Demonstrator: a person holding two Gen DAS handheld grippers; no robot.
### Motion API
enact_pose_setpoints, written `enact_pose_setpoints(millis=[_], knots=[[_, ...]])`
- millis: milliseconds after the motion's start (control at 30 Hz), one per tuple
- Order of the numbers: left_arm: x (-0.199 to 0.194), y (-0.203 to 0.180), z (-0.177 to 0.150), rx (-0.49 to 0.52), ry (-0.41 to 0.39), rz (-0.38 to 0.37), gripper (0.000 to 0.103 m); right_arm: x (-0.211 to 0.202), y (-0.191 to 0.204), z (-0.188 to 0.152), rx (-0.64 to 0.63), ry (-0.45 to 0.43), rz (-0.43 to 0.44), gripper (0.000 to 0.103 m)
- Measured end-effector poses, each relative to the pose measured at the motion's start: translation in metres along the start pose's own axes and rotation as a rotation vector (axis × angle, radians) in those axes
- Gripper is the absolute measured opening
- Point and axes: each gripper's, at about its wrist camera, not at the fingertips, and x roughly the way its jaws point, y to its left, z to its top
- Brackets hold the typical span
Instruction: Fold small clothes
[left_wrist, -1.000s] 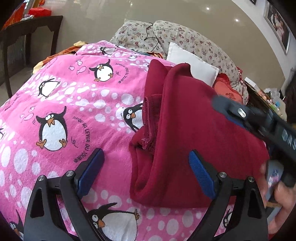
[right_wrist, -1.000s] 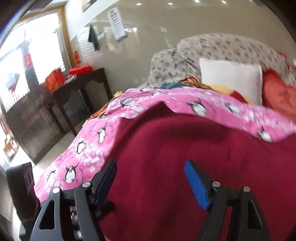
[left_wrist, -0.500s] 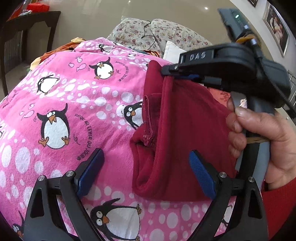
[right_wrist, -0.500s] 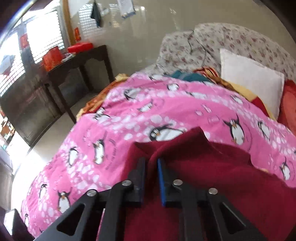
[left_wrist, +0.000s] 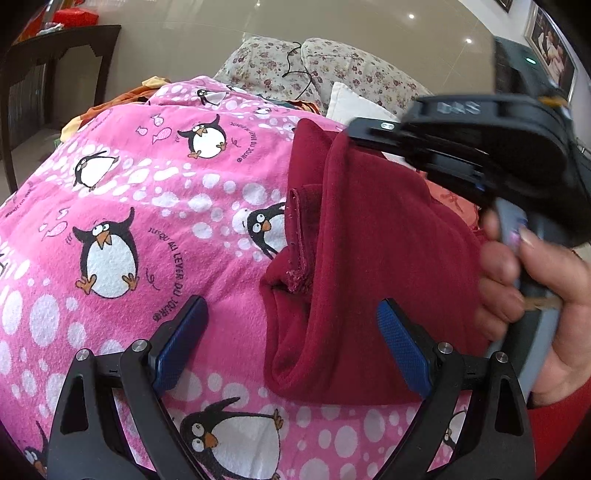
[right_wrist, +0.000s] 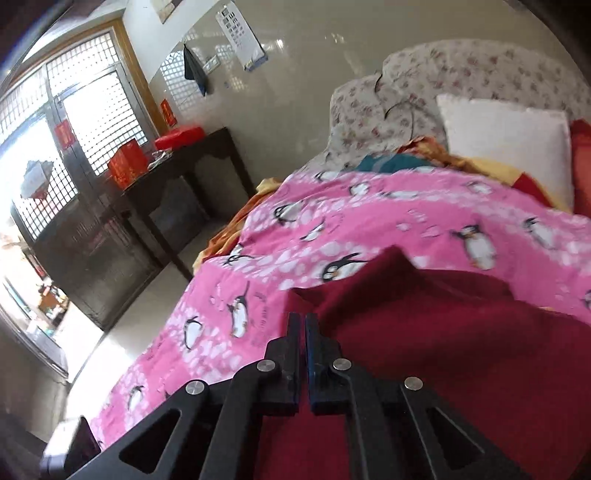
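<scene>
A dark red garment lies partly folded on a pink penguin bedspread. My left gripper is open and empty, its blue pads either side of the garment's near corner, just above it. My right gripper is shut on the garment's far upper edge and holds it lifted; a hand grips its handle at the right. In the right wrist view the right gripper is closed on the red cloth, with the bedspread beyond.
Floral pillows and a white pillow lie at the head of the bed. A dark wooden table with red boxes stands left of the bed by a barred window. Orange cloth hangs at the bed's far left edge.
My right gripper came over the garment, closed on its far edge and lifted it, then shifted slightly right. My left gripper stayed open near the close corner.
</scene>
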Motion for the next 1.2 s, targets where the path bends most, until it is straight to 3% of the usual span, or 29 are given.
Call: enact_pose_setpoints(millis=[167,267,367,567,667,733,767,900,1000,1100,1200], knots=[[0.0,-0.001,-0.001,0.004,-0.001,0.004,0.093,0.014,-0.017,0.004,0.045,0.011,-0.096,0.002],[0.0,-0.001,-0.001,0.002,-0.001,0.002,0.093,0.043,-0.027,0.005,0.054,0.072,-0.097,0.002],[0.001,0.0,0.0,-0.009,-0.003,-0.001,0.093,0.056,-0.029,0.009,0.028,0.077,-0.098,0.002],[0.0,0.002,0.001,-0.006,-0.004,-0.006,0.093,0.047,-0.039,0.013,0.066,0.092,-0.04,0.002],[0.0,0.004,0.003,-0.015,-0.003,-0.016,0.093,0.021,-0.03,0.011,0.051,0.049,-0.019,0.01],[0.0,0.005,0.003,-0.023,-0.002,-0.022,0.093,0.019,-0.023,0.004,0.025,0.067,-0.031,0.039],[0.0,0.006,0.004,-0.024,-0.002,-0.025,0.093,0.024,-0.02,-0.001,0.009,0.099,-0.04,0.041],[0.001,0.007,0.004,-0.024,-0.001,-0.028,0.093,0.033,-0.014,-0.009,-0.037,0.088,-0.086,0.043],[0.001,0.007,0.005,-0.022,-0.002,-0.029,0.093,0.016,-0.016,-0.009,0.026,0.075,-0.037,0.043],[0.002,0.007,0.005,-0.019,-0.003,-0.027,0.093,-0.019,-0.016,-0.024,0.006,0.033,0.016,0.043],[0.003,0.008,0.005,-0.025,-0.004,-0.034,0.093,-0.052,-0.028,-0.045,-0.023,-0.01,-0.078,0.043]])
